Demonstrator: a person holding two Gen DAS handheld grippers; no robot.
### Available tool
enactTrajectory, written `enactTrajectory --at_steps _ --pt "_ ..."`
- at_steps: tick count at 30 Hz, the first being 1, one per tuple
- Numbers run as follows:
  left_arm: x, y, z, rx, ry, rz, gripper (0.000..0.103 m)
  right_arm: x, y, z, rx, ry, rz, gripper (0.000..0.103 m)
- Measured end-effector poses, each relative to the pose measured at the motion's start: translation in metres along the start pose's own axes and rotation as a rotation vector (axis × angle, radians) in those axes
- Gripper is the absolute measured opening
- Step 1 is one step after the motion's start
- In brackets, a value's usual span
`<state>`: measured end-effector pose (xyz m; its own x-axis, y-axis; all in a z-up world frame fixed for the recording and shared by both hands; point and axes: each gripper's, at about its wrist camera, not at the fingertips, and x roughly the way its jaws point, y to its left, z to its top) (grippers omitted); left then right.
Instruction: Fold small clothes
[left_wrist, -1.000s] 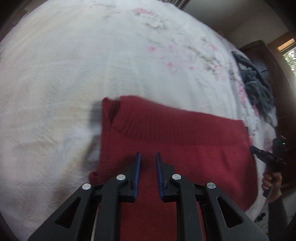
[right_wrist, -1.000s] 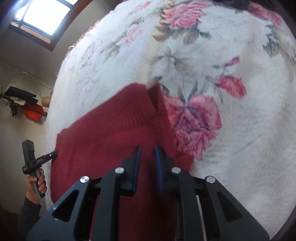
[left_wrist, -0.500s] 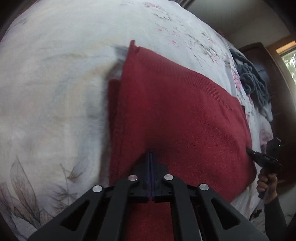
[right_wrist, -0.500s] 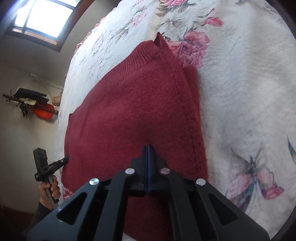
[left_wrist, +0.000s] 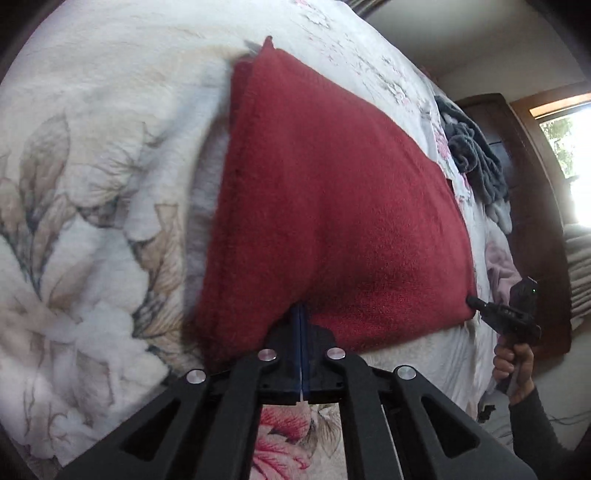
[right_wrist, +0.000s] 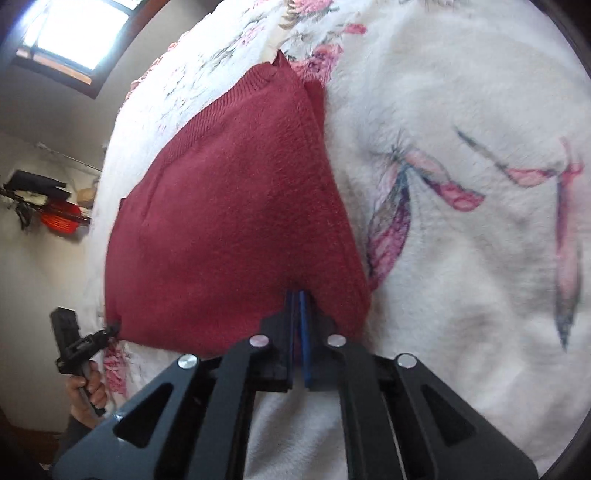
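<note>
A dark red knitted garment (left_wrist: 332, 206) hangs stretched above the white floral bedspread (left_wrist: 92, 192), its far ribbed edge still on the bed. My left gripper (left_wrist: 301, 314) is shut on its near edge at the left corner. In the right wrist view the same red garment (right_wrist: 236, 221) fills the centre, and my right gripper (right_wrist: 299, 299) is shut on its near edge at the right corner. Each view shows the other gripper pinching the opposite corner: the right gripper (left_wrist: 476, 302), held by a hand, and the left gripper (right_wrist: 110, 328).
A heap of grey clothes (left_wrist: 476, 162) lies on the far right of the bed near a dark wooden headboard (left_wrist: 532, 206). A bright window (right_wrist: 77, 37) is at upper left. Red and black items (right_wrist: 55, 218) hang on the wall.
Both grippers closed on the garment's near edge, then lifted it and pulled it back toward me. The near half now hangs taut in the air instead of lying flat.
</note>
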<state>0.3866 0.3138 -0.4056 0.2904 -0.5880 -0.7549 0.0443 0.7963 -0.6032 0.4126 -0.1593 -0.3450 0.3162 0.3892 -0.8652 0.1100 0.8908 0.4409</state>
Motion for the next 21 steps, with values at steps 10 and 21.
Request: enactTrajectory --at_steps 10,21 --pt "-0.031 0.038 -0.053 -0.072 -0.057 -0.054 0.031 0.048 0.232 -0.136 -0.909 -0.149 -0.365 0.040" --pt "-0.046 0.102 -0.054 -0.230 -0.125 -0.183 0.014 0.143 0.354 -0.225 -1.451 -0.328 -0.600 0.044"
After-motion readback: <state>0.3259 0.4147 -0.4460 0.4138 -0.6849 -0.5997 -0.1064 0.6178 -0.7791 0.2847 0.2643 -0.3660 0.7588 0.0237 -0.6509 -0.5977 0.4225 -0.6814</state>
